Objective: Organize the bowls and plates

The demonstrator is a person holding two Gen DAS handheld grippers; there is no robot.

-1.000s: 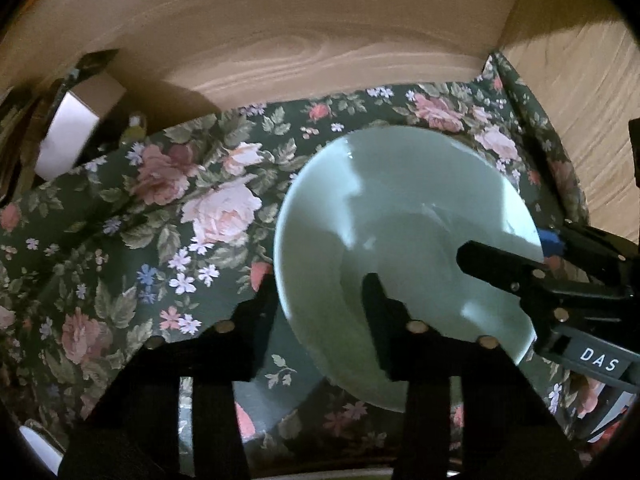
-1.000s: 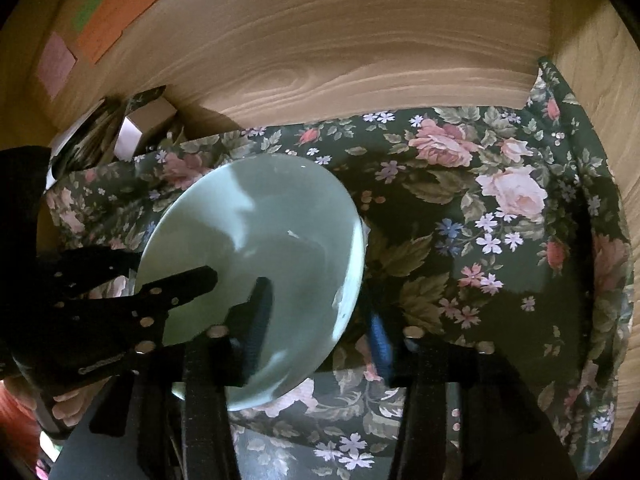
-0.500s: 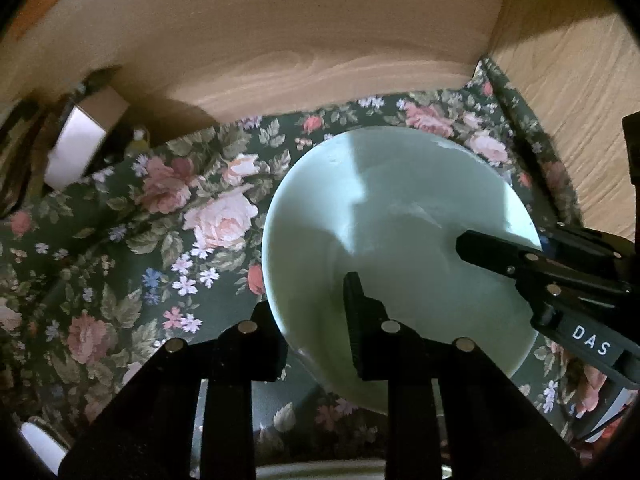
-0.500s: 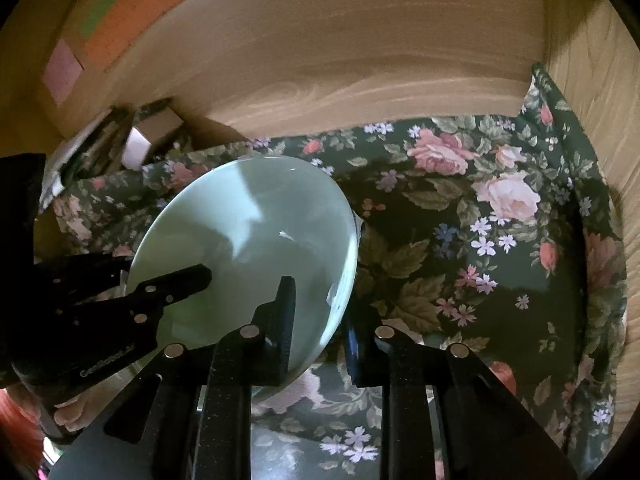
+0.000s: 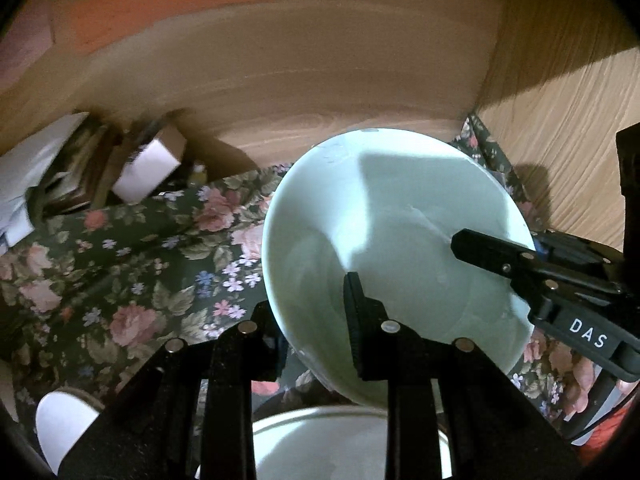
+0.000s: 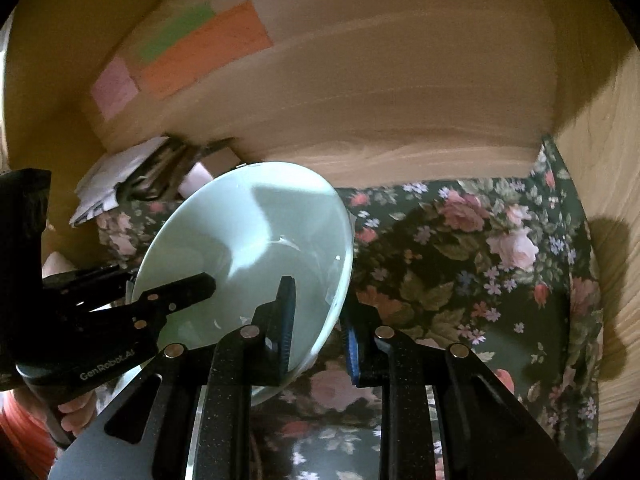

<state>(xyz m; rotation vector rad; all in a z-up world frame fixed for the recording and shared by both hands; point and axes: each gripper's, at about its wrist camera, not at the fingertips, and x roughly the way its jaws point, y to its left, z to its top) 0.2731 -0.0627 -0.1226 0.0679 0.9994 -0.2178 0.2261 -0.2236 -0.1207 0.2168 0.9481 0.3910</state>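
Observation:
A pale green bowl is held tilted in the air above the floral cloth. My left gripper is shut on its near-left rim, one finger inside, one outside. My right gripper is shut on its right rim in the same way; the bowl shows in the right wrist view. Each gripper shows in the other's view, the right one and the left one. Another pale dish lies below the left gripper.
Wooden walls close the back and right side. A white box and papers sit at the back left. A white object lies at the lower left. Coloured paper notes stick to the back wall.
Both grippers have lifted the bowl up and back off the cloth, tilting it more. The lower dish has come into view beneath the left gripper.

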